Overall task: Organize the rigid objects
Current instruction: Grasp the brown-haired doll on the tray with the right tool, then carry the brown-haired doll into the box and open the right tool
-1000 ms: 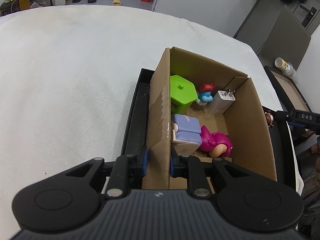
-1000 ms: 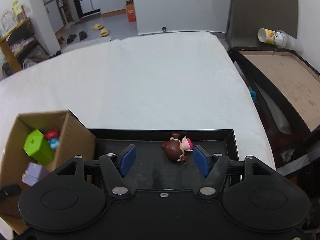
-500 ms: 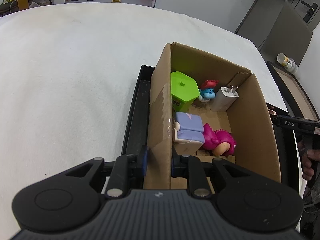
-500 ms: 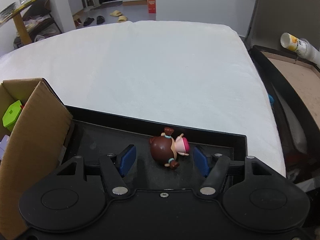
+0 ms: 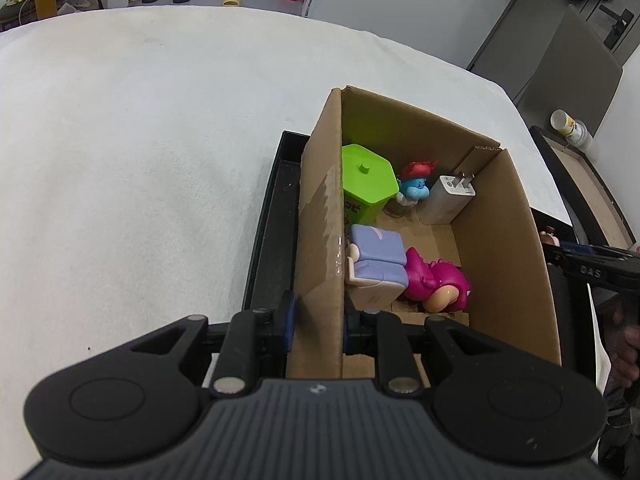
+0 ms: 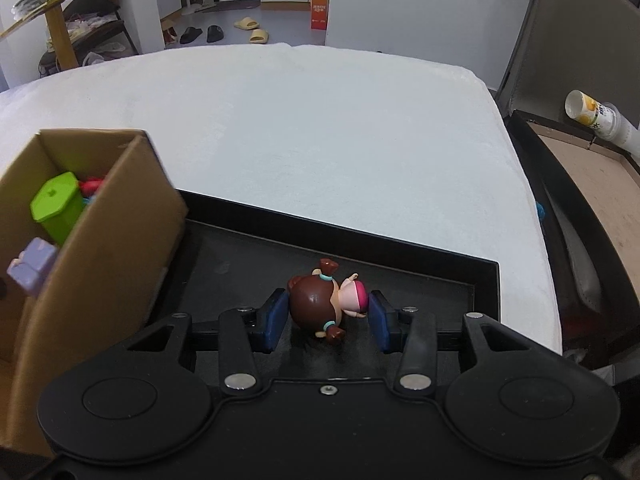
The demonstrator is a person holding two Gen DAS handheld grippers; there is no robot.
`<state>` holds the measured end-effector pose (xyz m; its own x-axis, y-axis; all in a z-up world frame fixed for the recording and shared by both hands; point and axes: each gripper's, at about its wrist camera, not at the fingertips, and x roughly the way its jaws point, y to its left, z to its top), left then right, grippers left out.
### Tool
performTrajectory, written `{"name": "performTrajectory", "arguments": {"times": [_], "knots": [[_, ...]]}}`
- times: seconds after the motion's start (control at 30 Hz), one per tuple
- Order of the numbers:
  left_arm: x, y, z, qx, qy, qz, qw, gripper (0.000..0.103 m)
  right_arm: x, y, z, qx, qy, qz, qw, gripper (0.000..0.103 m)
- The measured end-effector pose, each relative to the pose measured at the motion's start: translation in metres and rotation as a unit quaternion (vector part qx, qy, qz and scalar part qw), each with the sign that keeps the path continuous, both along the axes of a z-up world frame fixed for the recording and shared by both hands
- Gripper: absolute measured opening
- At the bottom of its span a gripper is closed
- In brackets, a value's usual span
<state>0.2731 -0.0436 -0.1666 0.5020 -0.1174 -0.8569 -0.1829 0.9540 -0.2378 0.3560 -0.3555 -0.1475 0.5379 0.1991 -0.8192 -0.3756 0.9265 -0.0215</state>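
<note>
My left gripper point(image 5: 318, 320) is shut on the near left wall of a cardboard box point(image 5: 320, 216) that stands in a black tray point(image 5: 272, 216). In the box lie a green hexagonal container point(image 5: 366, 184), a blue figure with red hair point(image 5: 414, 184), a white charger point(image 5: 448, 200), a lavender block toy point(image 5: 378, 256) and a magenta dinosaur point(image 5: 436, 284). In the right wrist view a brown-haired doll point(image 6: 326, 306) lies on the tray floor point(image 6: 420, 284). My right gripper point(image 6: 328, 318) has its blue pads on either side of the doll, jaws closing on it, contact unclear.
The tray sits on a white padded table point(image 6: 320, 140). The box point(image 6: 100, 240) stands left of the doll. A dark case with a brown floor point(image 6: 592, 184) and a lying cup point(image 6: 596, 118) is beyond the table's right edge.
My right gripper moved forward over the tray and its jaws narrowed around the doll. The left gripper stayed clamped on the box wall.
</note>
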Motion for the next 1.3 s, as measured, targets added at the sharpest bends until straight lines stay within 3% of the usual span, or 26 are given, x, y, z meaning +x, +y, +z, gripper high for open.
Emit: {"name": "performTrajectory", "arguments": {"times": [0.63, 1.0, 1.3], "knots": [[-0.001, 0.000, -0.001, -0.016, -0.009, 0.017, 0.9997, 0.021, -0.033, 0.022, 0.077, 0.019, -0.012, -0.043, 0.999, 0.042], [0.008, -0.007, -0.006, -0.025, -0.014, 0.014, 0.9995, 0.021, -0.047, 0.054, 0.095, 0.037, -0.006, -0.037, 0.999, 0.042], [0.020, -0.014, -0.012, -0.033, -0.018, 0.006, 0.9993, 0.021, -0.049, 0.088, 0.089, 0.052, 0.007, -0.024, 0.998, 0.043]]}}
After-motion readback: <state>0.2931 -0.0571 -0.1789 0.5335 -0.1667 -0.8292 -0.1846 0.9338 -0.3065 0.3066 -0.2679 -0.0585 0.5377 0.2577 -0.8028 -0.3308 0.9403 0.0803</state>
